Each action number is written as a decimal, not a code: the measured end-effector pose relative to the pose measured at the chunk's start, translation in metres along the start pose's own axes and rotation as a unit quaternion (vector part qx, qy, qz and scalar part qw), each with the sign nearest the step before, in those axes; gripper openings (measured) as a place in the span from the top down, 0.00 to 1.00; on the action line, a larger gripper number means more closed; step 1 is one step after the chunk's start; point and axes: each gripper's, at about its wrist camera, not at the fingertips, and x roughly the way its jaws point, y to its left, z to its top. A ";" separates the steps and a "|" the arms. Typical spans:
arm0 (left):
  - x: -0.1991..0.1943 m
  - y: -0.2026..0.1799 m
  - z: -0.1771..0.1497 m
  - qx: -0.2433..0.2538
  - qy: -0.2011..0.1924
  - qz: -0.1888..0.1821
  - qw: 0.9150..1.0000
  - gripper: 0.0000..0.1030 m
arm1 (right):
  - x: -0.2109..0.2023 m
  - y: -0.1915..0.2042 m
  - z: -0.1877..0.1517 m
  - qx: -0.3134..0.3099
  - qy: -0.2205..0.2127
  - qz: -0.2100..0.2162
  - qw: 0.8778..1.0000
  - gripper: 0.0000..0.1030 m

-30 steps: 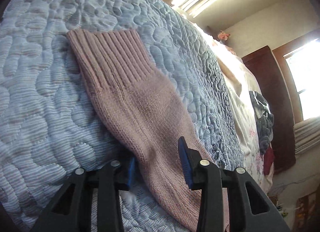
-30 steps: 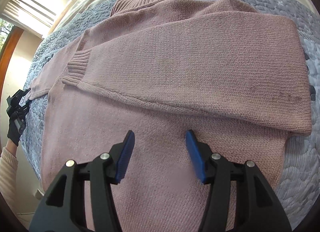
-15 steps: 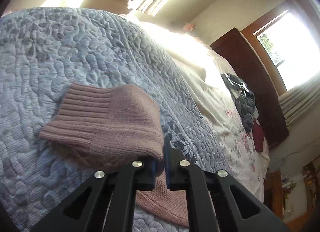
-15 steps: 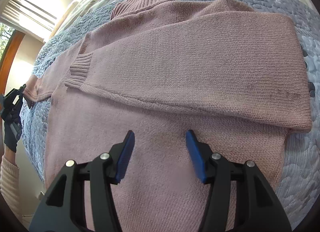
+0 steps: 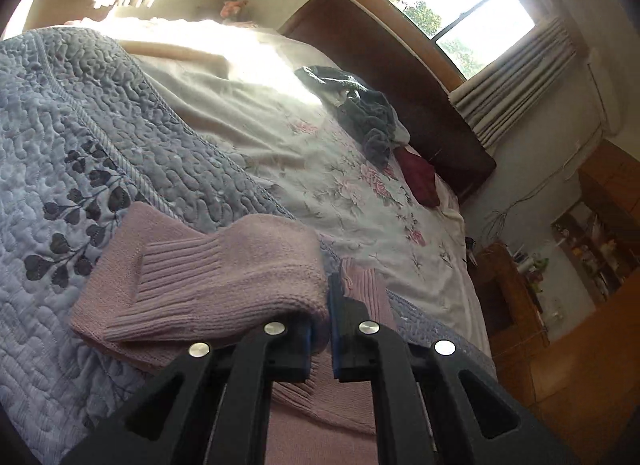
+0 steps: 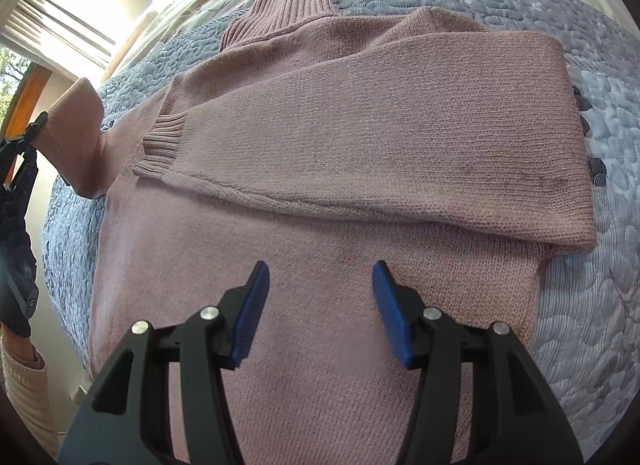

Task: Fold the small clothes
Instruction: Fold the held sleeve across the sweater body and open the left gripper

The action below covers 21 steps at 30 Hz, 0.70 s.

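Pink sweater (image 6: pixel 320 193) lay flat on the bed (image 6: pixel 592 325), one sleeve already across. Left gripper (image 5: pixel 320 329), jaws clamped on the other sleeve (image 5: pixel 224 277), held it raised. Right gripper (image 6: pixel 320 305) hovered, jaws apart. Next, probably: lay sleeve across the chest.

Strong daylight from the window (image 5: pixel 460 13) blows out the pale bedding (image 5: pixel 240 65); fisheye edges curve and darken.

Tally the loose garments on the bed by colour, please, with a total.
Pink: 1, the sweater, whose sleeve the left gripper is clamping
Grey: 1, the crumpled garment
Dark red: 1, the cloth
Total: 3
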 end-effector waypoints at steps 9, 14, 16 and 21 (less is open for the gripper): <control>0.083 -0.013 -0.083 -0.021 0.093 0.008 0.995 0.94 | 0.000 -0.007 -0.005 0.005 0.004 0.008 1.000 0.48; 0.105 0.013 -0.111 -0.048 0.142 0.026 0.988 0.93 | 0.000 -0.007 -0.004 0.006 0.009 0.006 1.000 0.48; 0.106 0.020 -0.118 -0.046 0.156 0.024 0.986 0.92 | 0.000 -0.006 -0.003 0.007 0.012 0.003 1.000 0.48; 0.079 0.017 -0.126 -0.007 0.202 -0.004 0.979 0.88 | -0.004 0.011 0.004 -0.005 0.017 0.006 1.000 0.47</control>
